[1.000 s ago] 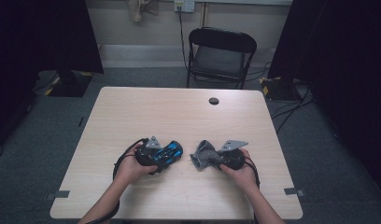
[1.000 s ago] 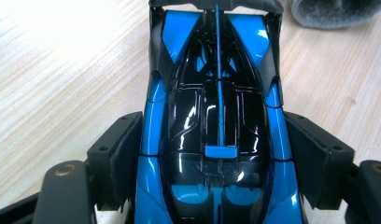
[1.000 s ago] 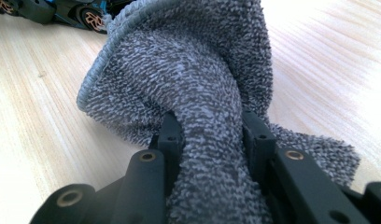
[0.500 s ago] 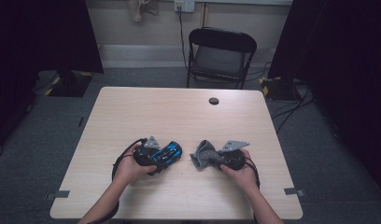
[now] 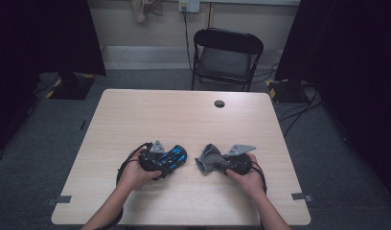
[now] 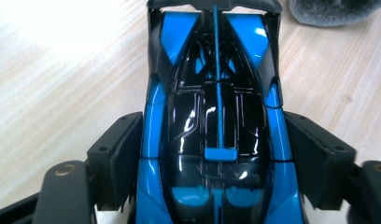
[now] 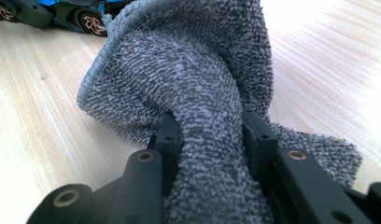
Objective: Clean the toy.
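The left gripper point(image 5: 177, 157) holds a blue and black toy car point(image 6: 216, 116) lengthwise between its jaws, low over the table point(image 5: 150, 110) near the person's side. Its jaws have just been opening a little, with the car between them; in the left gripper view the left pad point(image 6: 121, 154) looks to touch the car's flank, while the right pad point(image 6: 314, 158) seems to stand just off it. Whether the car is gripped or only cradled, I cannot tell for sure. In the high view the car sits where it did a second ago, so the loosening has not let it slip.

The right gripper point(image 7: 209, 128) is clamped on a bunched grey cloth point(image 7: 188, 70), its jaws pinching a thick fold, the free edge fanning toward the car. Cloth and car lie near each other but apart, both hands holding their places across the three high views.

My reading: the work is wiping the car with the cloth, and it has barely begun. The slackened left grip may be a re-seating before the cloth comes across; if it stays loose, the car could shift under the first wipe
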`<state>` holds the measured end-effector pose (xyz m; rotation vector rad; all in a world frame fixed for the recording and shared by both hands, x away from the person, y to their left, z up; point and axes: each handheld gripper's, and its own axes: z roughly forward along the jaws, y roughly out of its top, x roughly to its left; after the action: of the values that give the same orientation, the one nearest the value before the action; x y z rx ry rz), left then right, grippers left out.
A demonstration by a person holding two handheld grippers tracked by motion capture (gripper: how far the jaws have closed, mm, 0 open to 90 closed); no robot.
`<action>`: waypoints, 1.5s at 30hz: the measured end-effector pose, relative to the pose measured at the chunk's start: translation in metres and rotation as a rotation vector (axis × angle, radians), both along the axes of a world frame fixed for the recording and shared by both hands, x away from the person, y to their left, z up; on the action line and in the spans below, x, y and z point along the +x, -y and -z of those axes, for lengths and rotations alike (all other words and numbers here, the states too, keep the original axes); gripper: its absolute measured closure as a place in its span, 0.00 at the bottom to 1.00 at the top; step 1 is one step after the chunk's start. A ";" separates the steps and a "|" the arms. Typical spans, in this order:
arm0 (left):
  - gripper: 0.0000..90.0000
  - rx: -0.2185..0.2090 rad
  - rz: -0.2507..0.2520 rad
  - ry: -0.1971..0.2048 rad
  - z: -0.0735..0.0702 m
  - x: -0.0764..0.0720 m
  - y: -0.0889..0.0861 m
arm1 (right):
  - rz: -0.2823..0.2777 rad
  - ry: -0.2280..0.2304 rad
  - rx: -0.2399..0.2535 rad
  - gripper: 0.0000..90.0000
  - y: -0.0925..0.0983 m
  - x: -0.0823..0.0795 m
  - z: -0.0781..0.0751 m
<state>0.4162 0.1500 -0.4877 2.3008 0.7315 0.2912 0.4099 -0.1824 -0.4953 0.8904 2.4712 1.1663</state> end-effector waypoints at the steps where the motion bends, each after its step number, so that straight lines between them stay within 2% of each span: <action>1: 0.19 -0.006 -0.005 -0.002 -0.001 0.001 0.002 | 0.000 0.000 0.001 0.72 0.000 0.000 0.000; 3: 0.19 -0.026 -0.005 -0.005 -0.001 0.003 0.006 | 0.001 -0.003 0.004 0.72 0.000 0.000 0.000; 4: 0.19 -0.011 -0.004 -0.010 0.000 0.004 0.007 | 0.001 -0.003 0.004 0.72 0.000 0.000 0.000; 5: 0.19 0.022 0.006 -0.018 0.002 0.004 0.010 | 0.001 -0.003 0.004 0.72 0.000 0.000 0.000; 7: 0.16 -0.010 0.005 -0.014 0.006 0.005 0.012 | 0.002 -0.003 0.004 0.72 0.000 0.000 0.000; 10: 0.16 -0.013 0.013 -0.011 0.006 0.005 0.012 | 0.003 -0.004 0.008 0.72 0.000 0.000 0.001; 13: 0.28 -0.019 -0.003 -0.008 0.005 0.006 0.008 | 0.004 -0.001 0.005 0.72 0.000 -0.001 0.001; 19: 0.29 -0.022 -0.014 -0.009 0.004 0.005 0.009 | 0.005 0.001 0.005 0.72 0.000 -0.001 0.001; 21: 0.29 -0.031 -0.019 -0.022 0.003 0.005 0.008 | 0.005 0.001 0.005 0.72 0.000 -0.001 0.001; 23: 0.30 -0.042 -0.015 -0.008 -0.001 0.004 0.007 | 0.004 0.000 0.005 0.72 0.000 -0.001 0.001; 26: 0.30 -0.063 -0.013 -0.015 -0.007 0.003 0.006 | 0.005 -0.001 0.005 0.72 0.000 -0.001 0.001; 31: 0.30 -0.060 -0.016 -0.021 -0.003 0.003 0.006 | 0.006 0.001 0.006 0.72 0.000 -0.001 0.001; 32: 0.30 -0.041 -0.010 -0.025 -0.001 0.003 0.007 | 0.007 0.001 0.006 0.72 0.000 -0.001 0.001; 36: 0.30 -0.041 -0.011 -0.011 -0.001 0.004 0.011 | 0.007 0.001 0.006 0.72 0.000 -0.001 0.001; 40: 0.29 -0.038 -0.021 -0.018 0.000 0.005 0.013 | 0.007 -0.001 0.011 0.72 0.000 -0.001 0.001; 43: 0.17 -0.038 -0.036 -0.027 0.002 0.007 0.018 | 0.007 -0.004 0.017 0.72 0.001 0.000 0.001; 45: 0.18 -0.040 -0.037 -0.040 0.003 0.009 0.022 | 0.007 -0.004 0.017 0.72 0.001 0.000 0.001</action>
<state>0.4252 0.1285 -0.4911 2.2627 0.7937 0.2464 0.4096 -0.1832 -0.4966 0.9068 2.4629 1.1857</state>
